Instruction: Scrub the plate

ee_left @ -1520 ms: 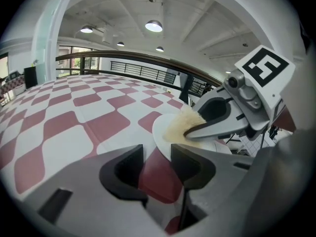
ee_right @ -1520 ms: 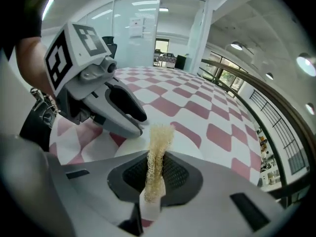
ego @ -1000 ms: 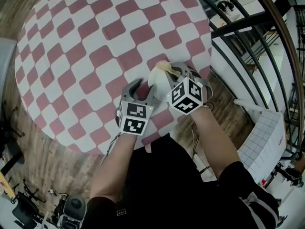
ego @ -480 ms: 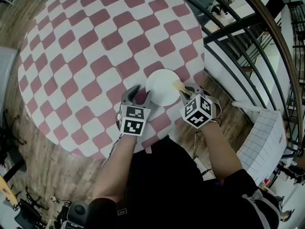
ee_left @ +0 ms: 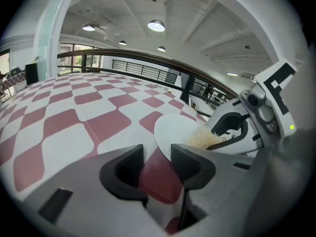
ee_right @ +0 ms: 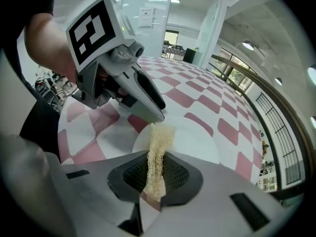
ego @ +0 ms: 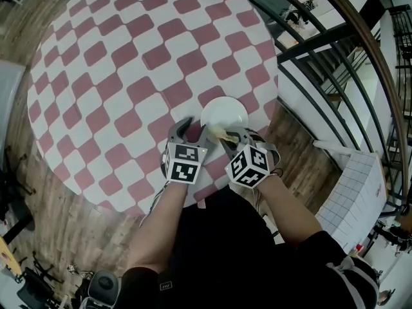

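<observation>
1. A wooden floor (ego: 61,227) is seen all round, and a dark curved railing (ego: 335,40) is caught sweeping past on the right side of the head view.
2. A big round table (ego: 129,63) is covered in red and white checks, and most of the head view is filled by it.
3. The white plate (ego: 226,111) is found flat on the cloth, close to the table's near edge, just in front of the person.
4. The left gripper (ego: 193,129) is held low at the plate's near-left rim. In the left gripper view its jaws are seen apart, with only a red square of cloth in the gap. The plate's edge is seen just past the tip of its right-hand jaw; whether the two touch cannot be made out.
5. The right gripper (ego: 233,136) is placed at the plate's near rim, right beside the left one, with its marker cube turned up to the head camera.
6. A pale, fibrous scrubber (ee_right: 158,152) is pinched between the right gripper's closed jaws. It sticks out past them, and its free end is seen over the plate's near part.
</observation>
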A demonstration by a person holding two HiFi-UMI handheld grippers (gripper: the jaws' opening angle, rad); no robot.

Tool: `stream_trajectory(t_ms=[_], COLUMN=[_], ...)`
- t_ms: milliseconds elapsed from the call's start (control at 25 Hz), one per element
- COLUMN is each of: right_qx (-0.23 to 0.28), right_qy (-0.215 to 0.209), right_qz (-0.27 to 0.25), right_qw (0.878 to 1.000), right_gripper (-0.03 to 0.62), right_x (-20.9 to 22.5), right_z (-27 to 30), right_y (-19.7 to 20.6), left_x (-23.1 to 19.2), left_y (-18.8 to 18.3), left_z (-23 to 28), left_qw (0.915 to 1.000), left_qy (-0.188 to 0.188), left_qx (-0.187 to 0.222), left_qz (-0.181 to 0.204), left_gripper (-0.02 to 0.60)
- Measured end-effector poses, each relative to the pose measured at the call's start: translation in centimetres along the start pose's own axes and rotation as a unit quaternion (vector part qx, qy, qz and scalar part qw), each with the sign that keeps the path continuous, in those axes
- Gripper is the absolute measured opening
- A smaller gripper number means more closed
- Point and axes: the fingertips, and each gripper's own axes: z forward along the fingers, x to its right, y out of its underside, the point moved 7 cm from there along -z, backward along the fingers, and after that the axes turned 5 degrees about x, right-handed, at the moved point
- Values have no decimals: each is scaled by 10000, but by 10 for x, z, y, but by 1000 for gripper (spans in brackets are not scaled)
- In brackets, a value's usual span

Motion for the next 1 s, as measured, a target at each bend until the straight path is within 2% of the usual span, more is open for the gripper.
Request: stream_trajectory(t_ms=[200, 480, 720, 880, 1000], right_qx=[-163, -184, -225, -252, -285], right_qy=[42, 454, 864, 1131, 1285], right_qz=[10, 269, 421, 349, 216], right_qw=[9999, 9984, 9951, 9927, 9911], right_gripper=[44, 46, 46, 44, 44], right_x=[7, 8, 57, 78, 74], right_z=[-4, -21, -24, -20, -15], right_y=[14, 28, 52, 49, 36], left_x=[0, 0, 2, 3, -1], left_y=[0, 7, -3, -2, 5], left_z=[0, -19, -1, -3, -15], left_qw=[10000, 10000, 9999, 9998, 9999], left_qy=[-18, -42, -29, -42, -52], left_qx=[-8, 62, 46, 71, 79], left_qz=[10, 67, 121, 155, 132], left_gripper=[178, 178, 178, 178, 178])
